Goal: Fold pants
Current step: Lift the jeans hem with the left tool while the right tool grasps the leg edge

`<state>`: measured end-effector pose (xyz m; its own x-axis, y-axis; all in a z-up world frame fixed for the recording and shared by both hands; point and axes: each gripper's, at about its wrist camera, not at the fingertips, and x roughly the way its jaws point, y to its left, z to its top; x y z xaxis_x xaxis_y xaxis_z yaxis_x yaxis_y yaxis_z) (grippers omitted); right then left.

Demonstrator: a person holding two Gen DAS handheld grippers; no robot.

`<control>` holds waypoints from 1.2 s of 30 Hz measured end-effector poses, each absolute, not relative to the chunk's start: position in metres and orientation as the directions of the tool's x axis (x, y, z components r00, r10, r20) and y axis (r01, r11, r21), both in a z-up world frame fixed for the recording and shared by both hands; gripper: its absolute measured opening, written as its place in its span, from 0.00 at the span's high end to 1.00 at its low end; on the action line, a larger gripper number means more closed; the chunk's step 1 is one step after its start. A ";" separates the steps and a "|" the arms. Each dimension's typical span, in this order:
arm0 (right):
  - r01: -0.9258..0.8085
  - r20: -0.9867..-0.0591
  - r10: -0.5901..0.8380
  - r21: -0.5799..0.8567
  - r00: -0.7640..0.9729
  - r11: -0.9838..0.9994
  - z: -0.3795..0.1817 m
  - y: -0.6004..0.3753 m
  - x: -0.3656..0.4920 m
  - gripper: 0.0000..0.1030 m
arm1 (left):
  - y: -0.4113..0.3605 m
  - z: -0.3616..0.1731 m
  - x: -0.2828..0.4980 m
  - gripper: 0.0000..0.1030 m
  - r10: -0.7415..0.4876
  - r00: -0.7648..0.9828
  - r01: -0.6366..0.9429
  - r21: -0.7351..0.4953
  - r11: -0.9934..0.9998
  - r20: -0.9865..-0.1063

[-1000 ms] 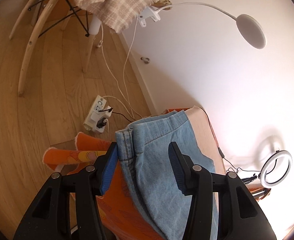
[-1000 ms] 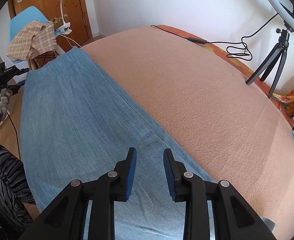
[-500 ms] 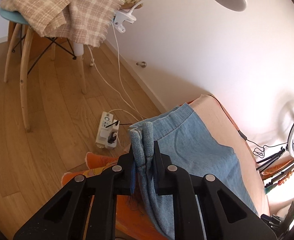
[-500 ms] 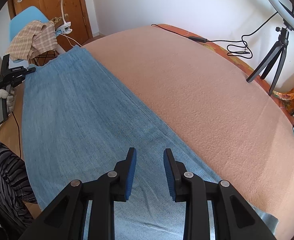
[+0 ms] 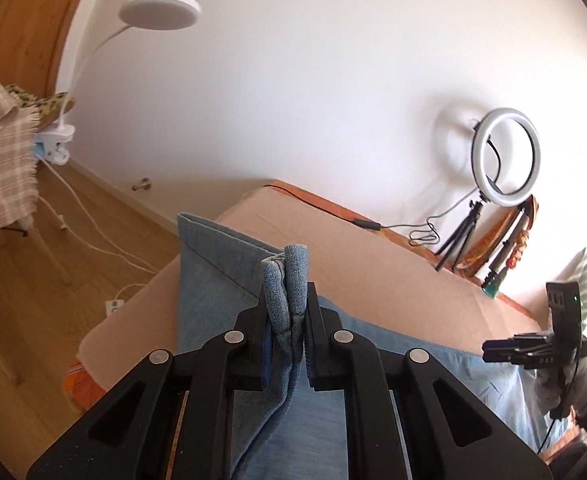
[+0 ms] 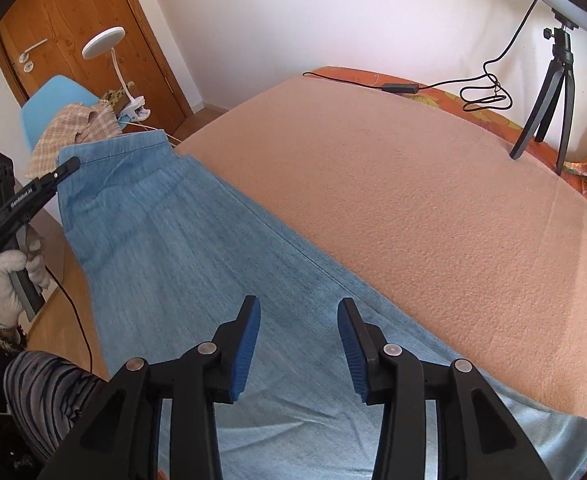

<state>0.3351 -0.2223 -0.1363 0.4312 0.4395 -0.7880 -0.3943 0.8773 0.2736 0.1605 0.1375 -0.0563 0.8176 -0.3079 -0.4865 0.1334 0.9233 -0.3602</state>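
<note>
Light blue denim pants (image 6: 181, 240) lie lengthwise on a peach-covered bed (image 6: 413, 168). My left gripper (image 5: 287, 300) is shut on the bunched waistband of the pants (image 5: 289, 264) and holds that end lifted above the bed; it also shows in the right wrist view (image 6: 67, 166) at the far left end of the pants. My right gripper (image 6: 299, 332) is open and empty, hovering just above the near end of the pants. It also shows at the right of the left wrist view (image 5: 489, 350).
A ring light on a tripod (image 5: 507, 162) and a black cable (image 6: 481, 96) stand at the bed's far edge. A blue chair with a checked cloth (image 6: 73, 128) and a clip lamp (image 6: 103, 42) stand beyond the bed. Wooden floor (image 5: 33, 280) lies alongside.
My left gripper closed on the waistband, then lifted it and swung it up over the bed. My right gripper stayed open above the near end of the pants.
</note>
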 end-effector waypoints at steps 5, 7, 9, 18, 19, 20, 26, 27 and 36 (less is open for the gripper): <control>-0.335 -0.690 0.625 0.529 0.364 0.779 -0.142 -0.210 0.357 0.41 | 0.100 -0.064 0.160 0.90 -0.458 0.728 0.266 -0.405 0.874 -0.509; -0.314 -0.649 0.685 0.609 0.330 0.728 -0.149 -0.199 0.368 0.40 | 0.091 -0.067 0.158 0.90 -0.486 0.705 0.289 -0.416 0.862 -0.517; -0.308 -0.625 0.723 0.655 0.293 0.690 -0.156 -0.184 0.378 0.38 | 0.088 -0.067 0.158 0.90 -0.492 0.698 0.296 -0.416 0.860 -0.521; -0.161 -0.491 0.847 0.837 0.205 0.524 -0.190 -0.110 0.435 0.35 | 0.092 -0.063 0.154 0.90 -0.514 0.674 0.305 -0.433 0.848 -0.530; -0.153 -0.484 0.853 0.844 0.196 0.514 -0.193 -0.101 0.441 0.35 | 0.092 -0.062 0.153 0.90 -0.514 0.672 0.310 -0.428 0.849 -0.533; -0.144 -0.483 0.856 0.848 0.186 0.510 -0.195 -0.091 0.447 0.35 | 0.092 -0.061 0.152 0.90 -0.514 0.670 0.315 -0.422 0.850 -0.535; -0.126 -0.502 0.851 0.844 0.155 0.521 -0.203 -0.040 0.471 0.49 | 0.094 -0.055 0.149 0.90 -0.526 0.652 0.336 -0.414 0.846 -0.546; -0.126 -0.517 0.840 0.833 0.163 0.538 -0.203 -0.036 0.473 0.58 | 0.093 -0.055 0.148 0.90 -0.526 0.646 0.341 -0.406 0.848 -0.553; -0.293 -0.639 0.702 0.638 0.314 0.712 -0.150 -0.026 0.458 0.93 | 0.086 -0.051 0.139 0.90 -0.506 0.607 0.373 -0.342 0.862 -0.612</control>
<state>0.4576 -0.0259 -0.1502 0.3139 0.7019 -0.6394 -0.2928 0.7122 0.6380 0.1388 0.0861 -0.0507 0.6075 -0.5061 -0.6122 0.3735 0.8622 -0.3422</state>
